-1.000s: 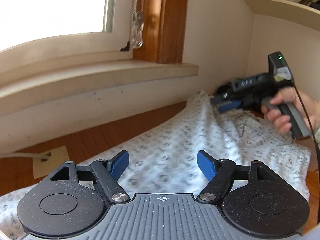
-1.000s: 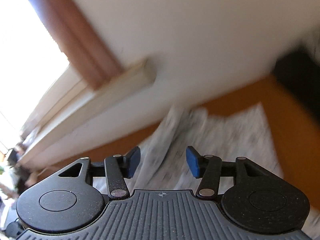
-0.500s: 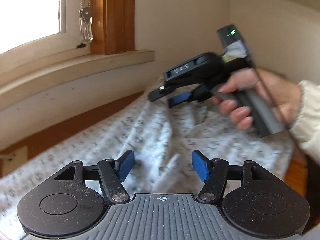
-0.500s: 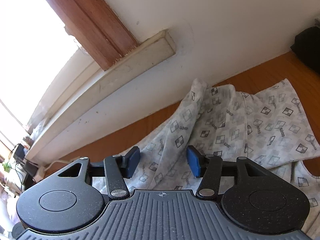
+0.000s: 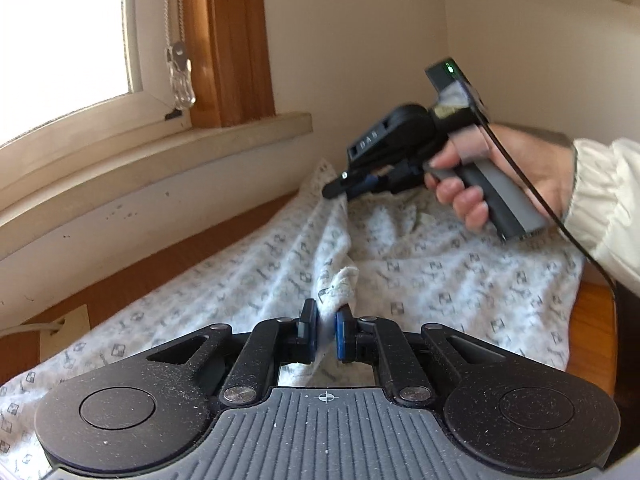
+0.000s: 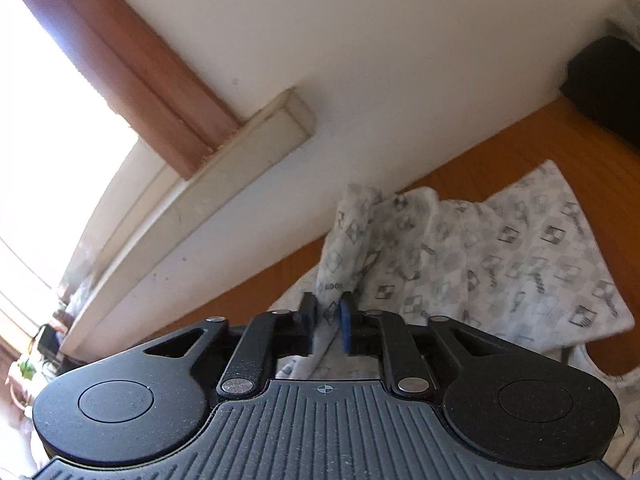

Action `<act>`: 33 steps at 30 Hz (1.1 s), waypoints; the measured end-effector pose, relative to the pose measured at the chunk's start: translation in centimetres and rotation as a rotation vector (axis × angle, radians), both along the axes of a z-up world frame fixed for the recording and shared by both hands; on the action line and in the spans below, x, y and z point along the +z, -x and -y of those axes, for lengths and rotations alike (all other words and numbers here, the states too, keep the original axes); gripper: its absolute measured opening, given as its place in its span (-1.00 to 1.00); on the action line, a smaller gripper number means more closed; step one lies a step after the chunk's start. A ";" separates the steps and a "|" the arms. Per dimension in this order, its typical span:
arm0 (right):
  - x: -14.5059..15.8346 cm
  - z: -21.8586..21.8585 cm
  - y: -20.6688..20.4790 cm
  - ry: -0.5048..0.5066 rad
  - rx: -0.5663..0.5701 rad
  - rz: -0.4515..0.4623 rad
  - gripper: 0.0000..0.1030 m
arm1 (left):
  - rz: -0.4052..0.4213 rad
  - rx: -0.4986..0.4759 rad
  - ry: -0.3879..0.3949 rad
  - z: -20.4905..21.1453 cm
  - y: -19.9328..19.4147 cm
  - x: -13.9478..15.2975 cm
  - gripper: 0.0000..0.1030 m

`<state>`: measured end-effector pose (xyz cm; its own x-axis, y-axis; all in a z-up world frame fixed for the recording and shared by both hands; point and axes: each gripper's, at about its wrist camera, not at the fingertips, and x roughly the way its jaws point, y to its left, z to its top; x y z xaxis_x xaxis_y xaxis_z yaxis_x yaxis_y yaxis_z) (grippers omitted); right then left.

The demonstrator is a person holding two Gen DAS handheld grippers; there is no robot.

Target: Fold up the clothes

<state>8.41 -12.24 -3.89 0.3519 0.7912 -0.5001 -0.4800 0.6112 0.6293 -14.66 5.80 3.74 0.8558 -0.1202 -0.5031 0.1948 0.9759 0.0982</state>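
Observation:
A white garment with a grey square print [image 5: 432, 276] lies spread on a wooden table [image 5: 588, 320]. My left gripper [image 5: 326, 330] is shut on a raised fold of the garment close to the camera. Farther back, a hand holds my right gripper [image 5: 340, 190], which pinches the same ridge of cloth and lifts it into a peak. In the right wrist view, the right gripper [image 6: 326, 322] is shut on a bunched strip of the garment [image 6: 520, 264], whose flat part spreads to the right over the table [image 6: 520, 148].
A cream wall and a window sill [image 5: 160, 160] run along the table's far edge. A blind cord weight [image 5: 181, 76] hangs by the wooden window frame [image 5: 232, 40]. A wall socket with a cable [image 5: 60, 332] sits at the left. A dark object [image 6: 604, 84] stands at the table's back right.
Both grippers went from open to shut on the garment. The right gripper came down onto the cloth ridge and now lifts it; the left one closed on a fold near me.

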 end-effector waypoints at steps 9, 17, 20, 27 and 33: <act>1.0 1.3 -2.7 -0.090 -0.092 0.077 -0.89 | 0.091 -0.099 0.019 0.2 1.8 1.0 -0.96; 0.7 4.1 0.4 0.096 -0.177 0.125 -0.58 | -0.038 -0.157 0.059 0.2 1.3 -0.3 -0.77; 2.0 3.8 1.7 0.118 -0.160 0.214 -0.38 | -0.030 -0.133 0.106 -1.1 1.8 0.8 -0.53; 4.1 1.1 6.1 0.183 0.209 0.355 -0.08 | 0.033 0.045 0.108 -7.6 5.2 3.3 -0.15; 3.0 -3.5 6.9 0.308 0.349 0.484 0.32 | 0.013 0.312 0.100 -16.7 9.7 3.3 -0.06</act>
<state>1.54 -8.76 -0.90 0.3427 0.7458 -0.5712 -0.8662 0.4862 0.1151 -24.31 22.53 7.06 0.8654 0.1007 -0.4909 -0.1158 0.9933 -0.0004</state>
